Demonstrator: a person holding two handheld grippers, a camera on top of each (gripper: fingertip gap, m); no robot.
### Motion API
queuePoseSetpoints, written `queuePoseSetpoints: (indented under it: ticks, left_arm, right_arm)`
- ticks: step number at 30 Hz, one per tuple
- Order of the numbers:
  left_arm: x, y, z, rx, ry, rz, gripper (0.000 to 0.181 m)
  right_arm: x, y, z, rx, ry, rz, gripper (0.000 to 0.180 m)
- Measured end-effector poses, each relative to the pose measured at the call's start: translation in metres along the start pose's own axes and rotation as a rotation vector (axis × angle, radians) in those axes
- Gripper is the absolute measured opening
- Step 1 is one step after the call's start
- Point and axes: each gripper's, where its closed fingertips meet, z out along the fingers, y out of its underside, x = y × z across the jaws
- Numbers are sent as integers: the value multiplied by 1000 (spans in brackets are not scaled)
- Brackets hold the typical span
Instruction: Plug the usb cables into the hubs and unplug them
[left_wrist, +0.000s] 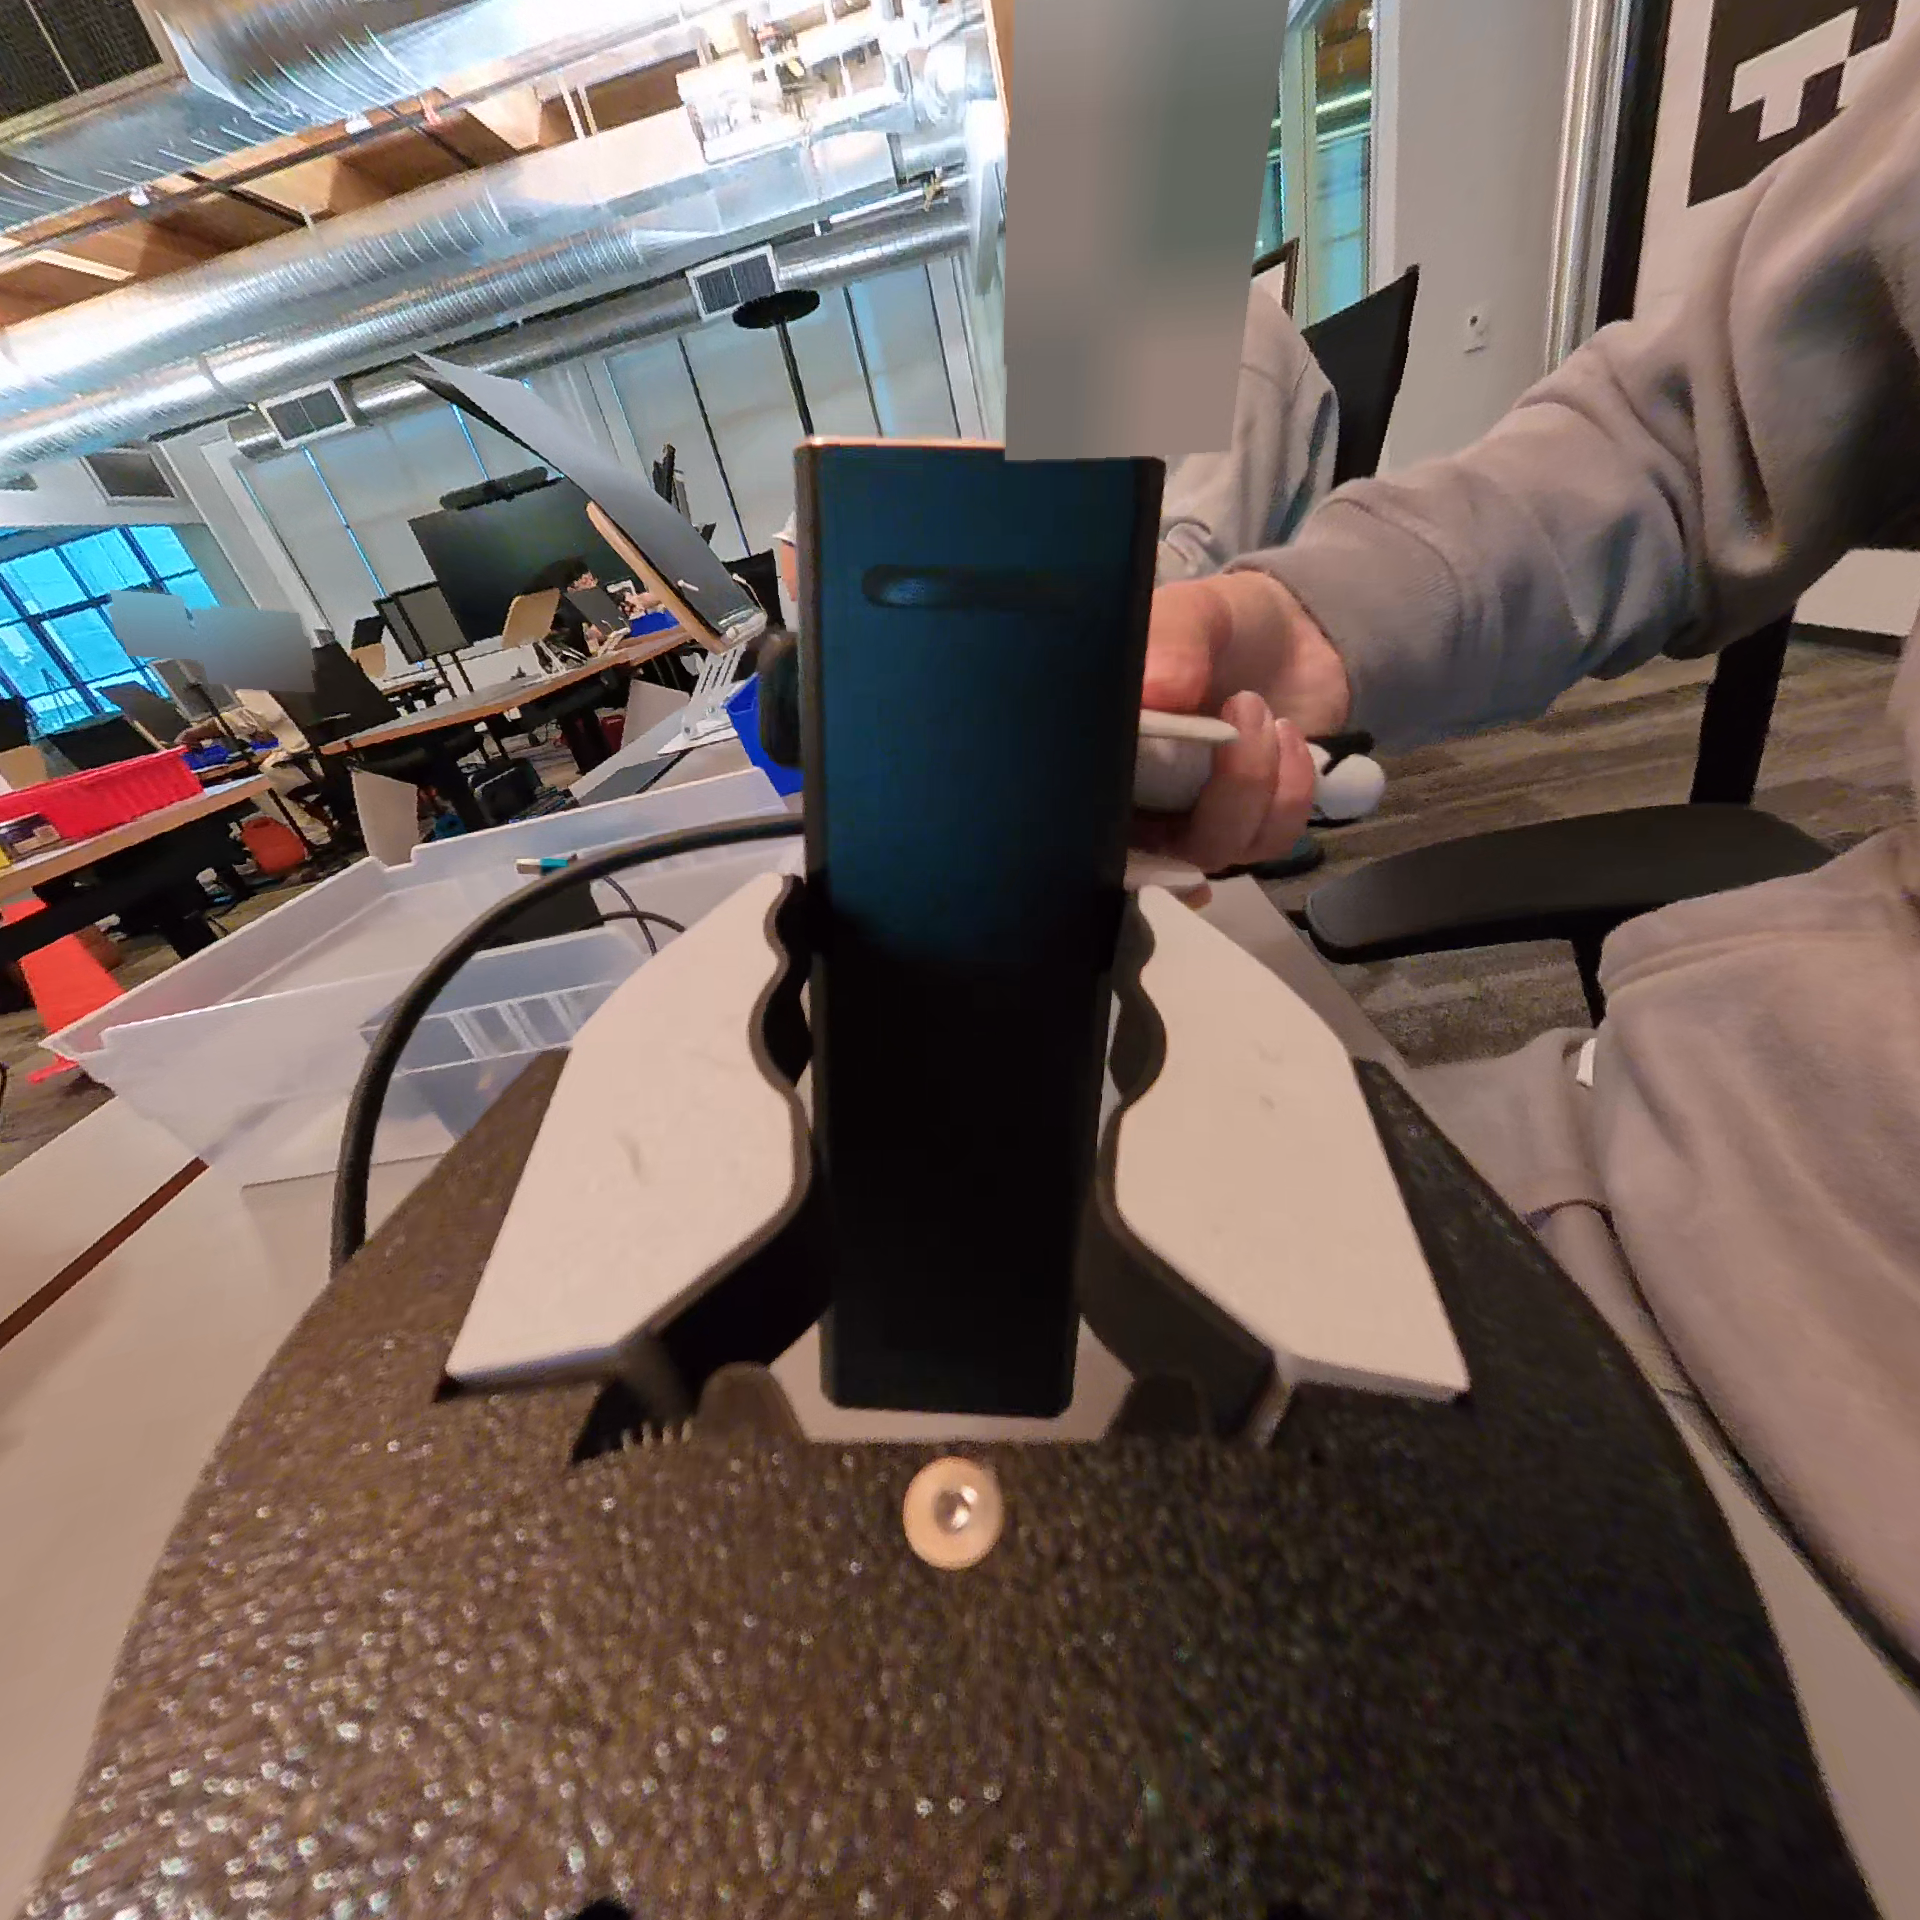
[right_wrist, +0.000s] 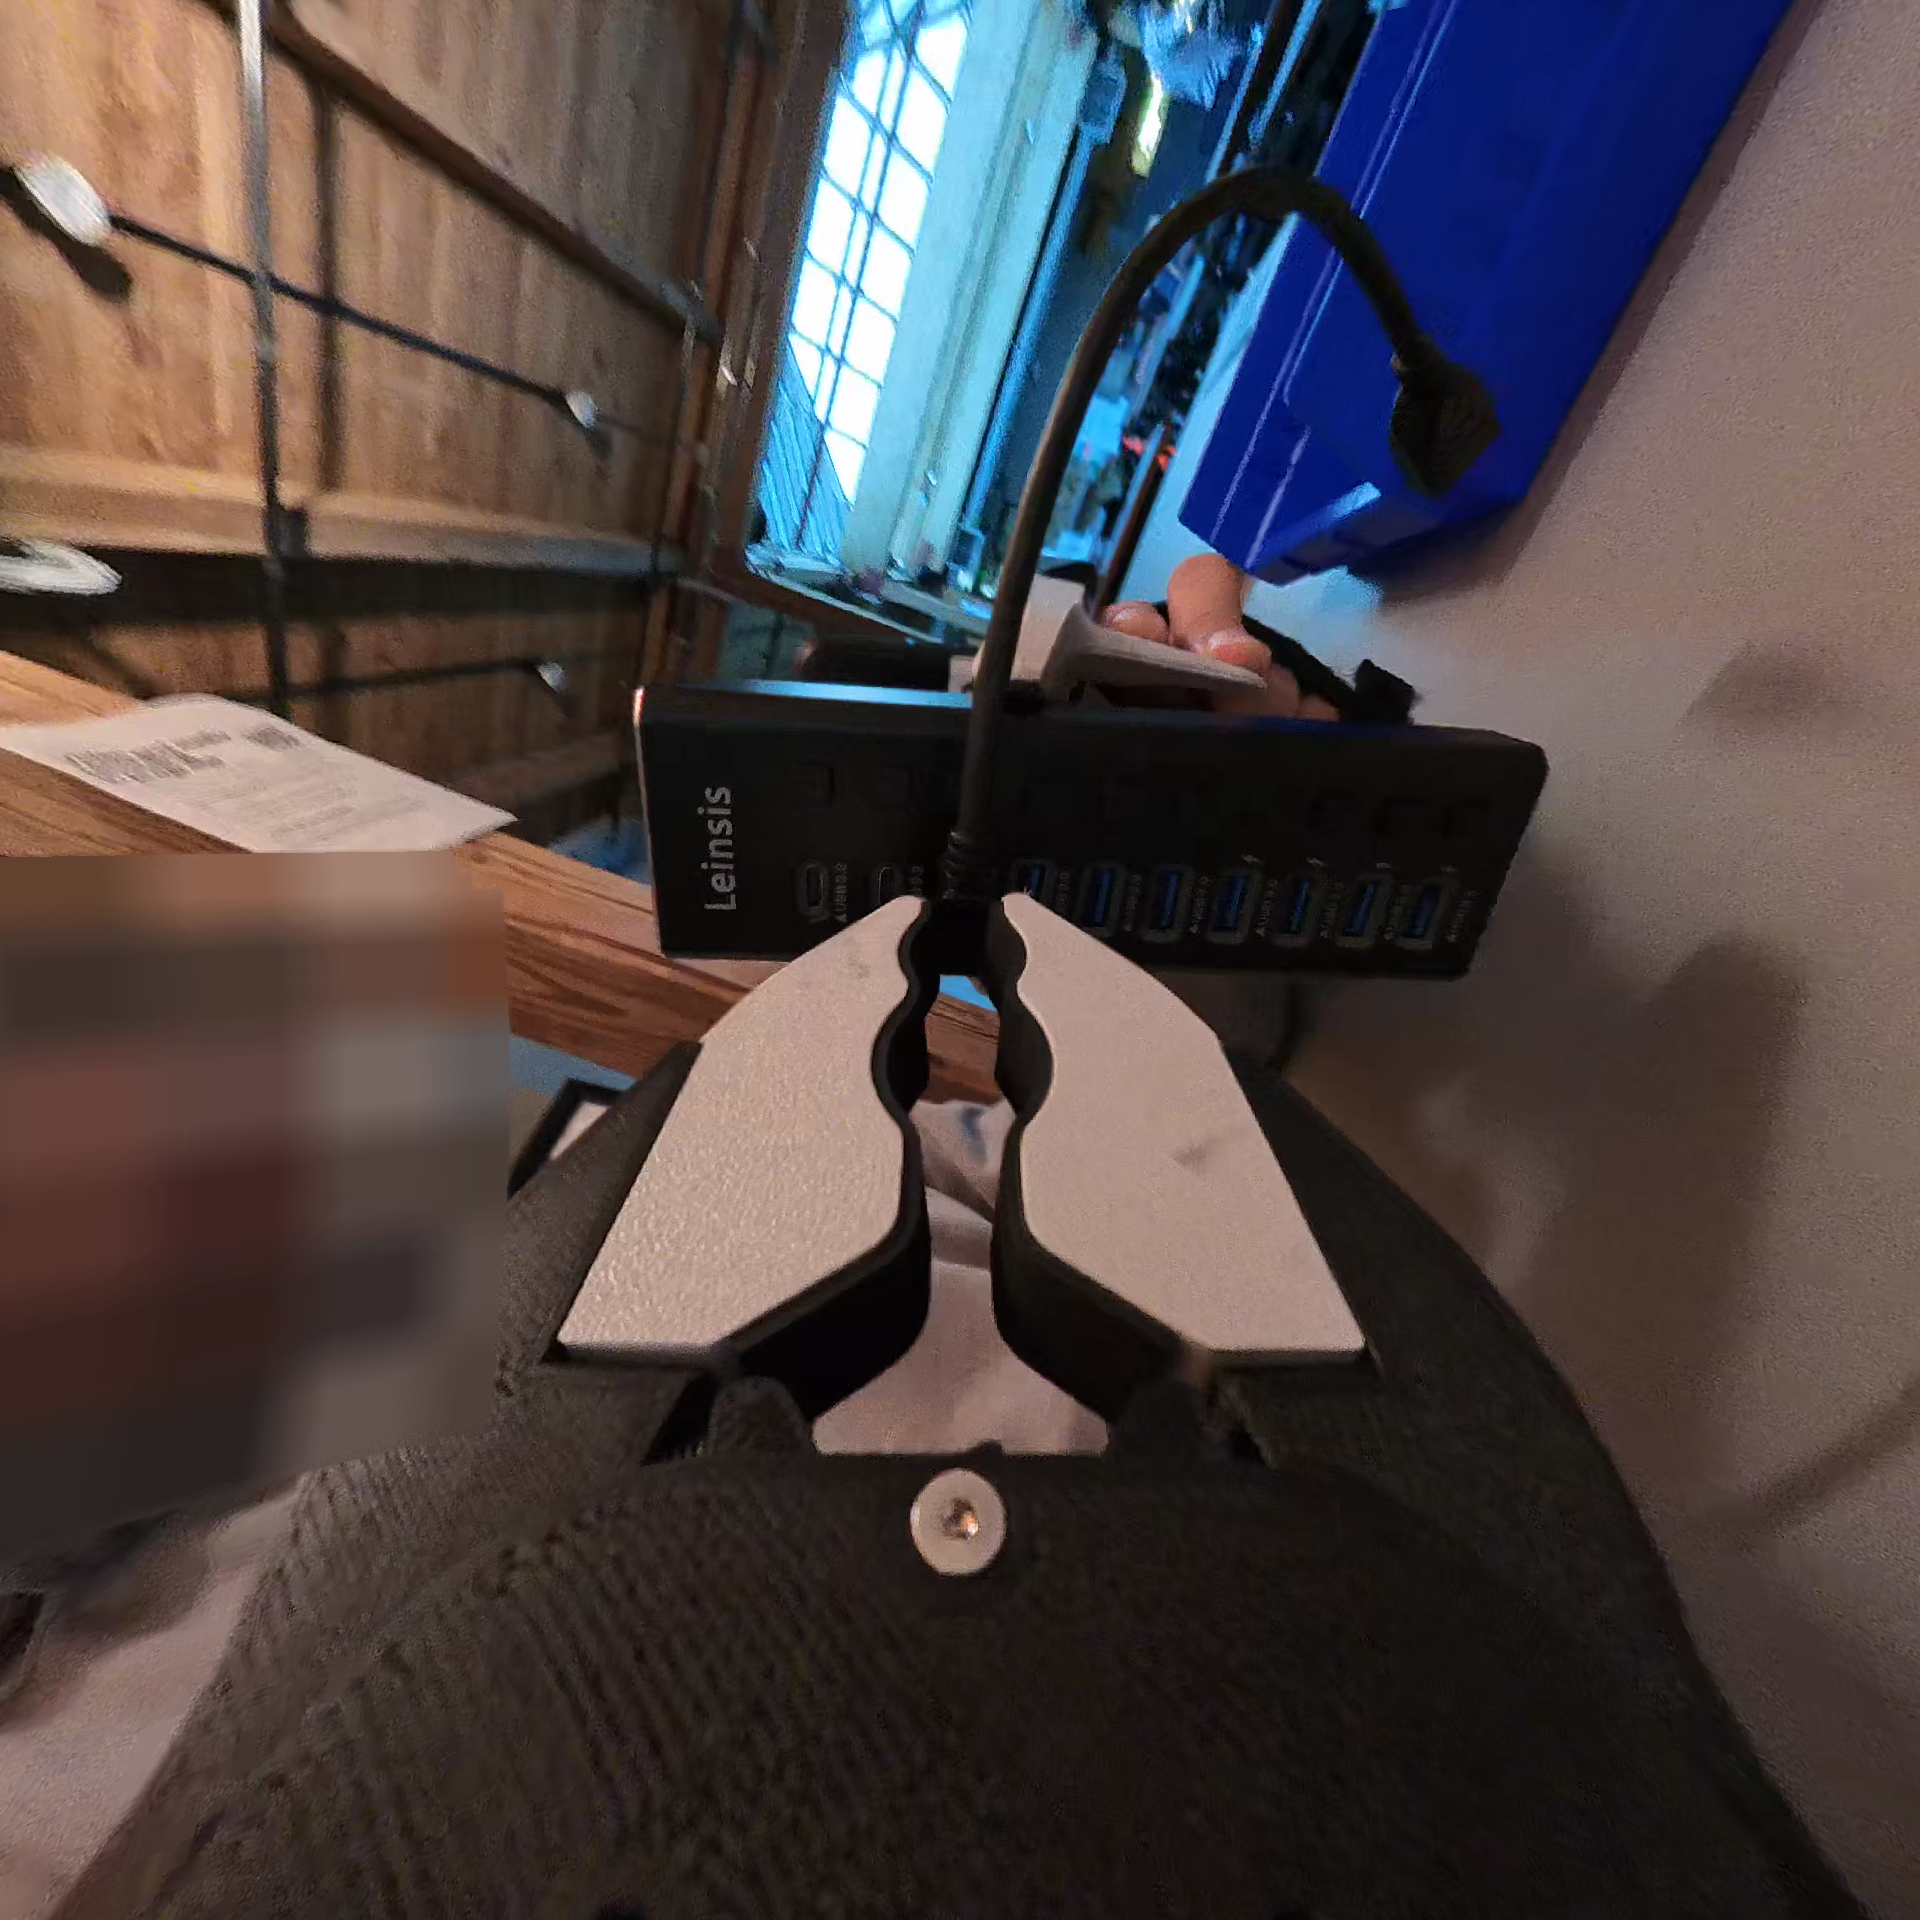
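My left gripper is shut on a black USB hub and holds it upright, its plain back facing the camera. In the right wrist view the hub lies across the picture with its row of blue ports facing me. My right gripper is shut on a black USB plug at that port row; how deep it sits is hidden. Its black cable arcs up to a loose connector. The cable also shows in the left wrist view. A hand holds the right gripper behind the hub.
Clear plastic trays stand on the white table to the left. A blue bin sits beyond the hub. A black chair armrest and a grey sleeve are to the right. A wooden board with a paper label is nearby.
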Motion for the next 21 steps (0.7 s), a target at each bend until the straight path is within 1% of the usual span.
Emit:
queuePoseSetpoints:
  ticks: [2,5,8,11,14,16,21]
  left_arm:
    - [1,2,-1,7,19,-22,57]
    - [1,11,-3,-57,18,-13,57]
    - [-2,9,-3,-68,-9,-35,57]
    - [-3,9,-3,-125,-32,-4,57]
    - [-4,-2,1,-103,-48,-51,62]
    - [-5,-3,1,-109,-49,-80,62]
    - [-6,-2,4,-127,-80,-42,62]
  right_arm:
    - [4,1,0,20,-15,27,9]
    - [8,1,3,27,50,-56,9]
    - [5,-3,4,42,63,-83,9]
    - [2,-3,6,47,87,-128,9]
    - [-2,-5,9,45,109,-179,9]
    - [-3,-4,10,28,126,-205,9]
    - [0,-7,9,10,199,-251,10]
